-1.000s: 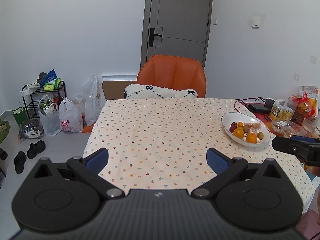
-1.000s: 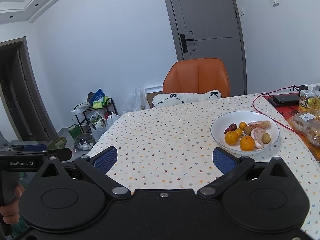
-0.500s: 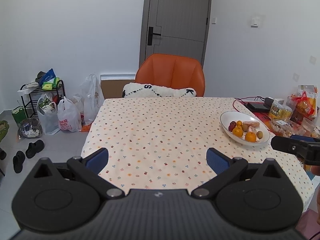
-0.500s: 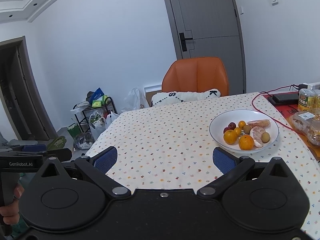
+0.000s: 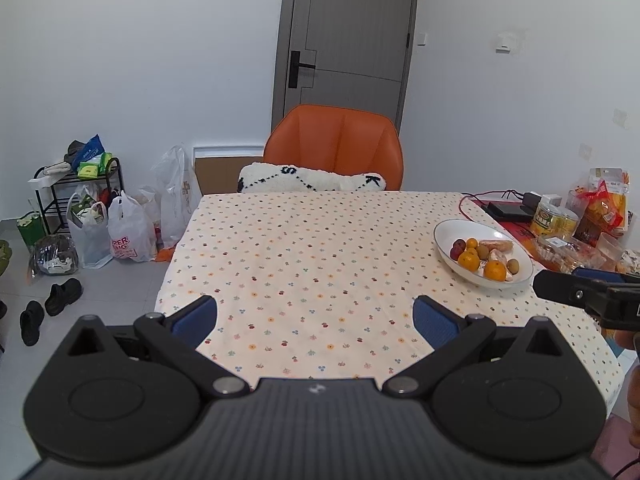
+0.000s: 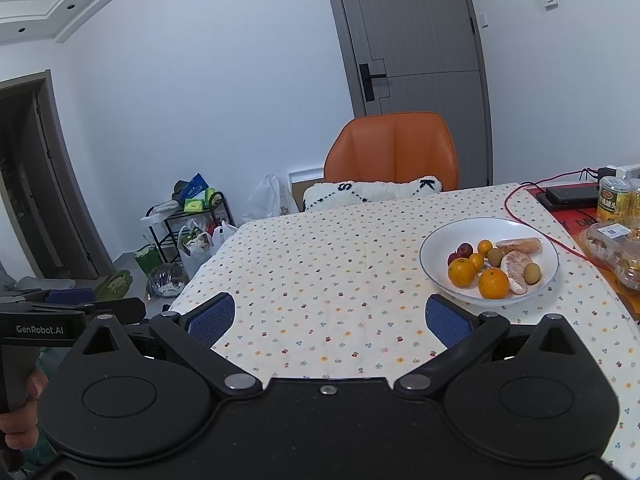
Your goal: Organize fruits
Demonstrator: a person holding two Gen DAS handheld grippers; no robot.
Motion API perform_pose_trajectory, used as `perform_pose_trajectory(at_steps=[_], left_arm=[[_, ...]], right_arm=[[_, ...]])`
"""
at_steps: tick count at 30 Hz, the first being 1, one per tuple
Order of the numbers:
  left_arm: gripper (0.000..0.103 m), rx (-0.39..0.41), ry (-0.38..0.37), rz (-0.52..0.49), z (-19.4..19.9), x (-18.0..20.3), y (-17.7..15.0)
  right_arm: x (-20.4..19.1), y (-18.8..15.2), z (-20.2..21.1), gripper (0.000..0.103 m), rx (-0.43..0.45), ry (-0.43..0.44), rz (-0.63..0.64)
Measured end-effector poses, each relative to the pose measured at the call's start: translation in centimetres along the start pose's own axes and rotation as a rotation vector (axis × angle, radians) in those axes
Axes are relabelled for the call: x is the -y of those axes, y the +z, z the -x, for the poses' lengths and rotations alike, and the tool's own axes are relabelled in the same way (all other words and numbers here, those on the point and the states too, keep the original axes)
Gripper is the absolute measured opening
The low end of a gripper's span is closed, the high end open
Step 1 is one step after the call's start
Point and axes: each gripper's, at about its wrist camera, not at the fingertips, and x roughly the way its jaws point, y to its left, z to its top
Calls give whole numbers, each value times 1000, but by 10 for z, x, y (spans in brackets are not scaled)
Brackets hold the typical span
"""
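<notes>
A white bowl (image 5: 448, 240) (image 6: 440, 240) sits on the right side of the dotted tablecloth (image 5: 304, 248). It holds two oranges (image 6: 493, 282), small kumquats, dark red fruits (image 6: 465, 249), brownish round fruits and peeled citrus pieces (image 6: 516, 266). My left gripper (image 5: 315, 315) hovers open above the near table edge, well left of the bowl, holding nothing. My right gripper (image 6: 330, 317) is open too, empty, with the bowl just beyond its right finger. In the left wrist view the right gripper's side (image 5: 584, 294) shows at the right edge.
An orange chair (image 5: 334, 148) with a white cushion (image 5: 312, 180) stands at the table's far side. Cans, snack packs and a red cable (image 6: 528, 208) crowd the table's right end. Bags, a rack (image 5: 76, 196) and shoes lie on the floor at left.
Both views have drifted slightly back and up, so the bowl sits a little lower and farther. Both grippers stay open and empty.
</notes>
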Motion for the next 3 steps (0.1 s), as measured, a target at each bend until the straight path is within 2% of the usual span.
perform_pose_trajectory(at_steps=[3], left_arm=[[103,-3,-6,-4,-1,1,-1]], right_arm=[[0,0,-1,103,-2,-2,-1]])
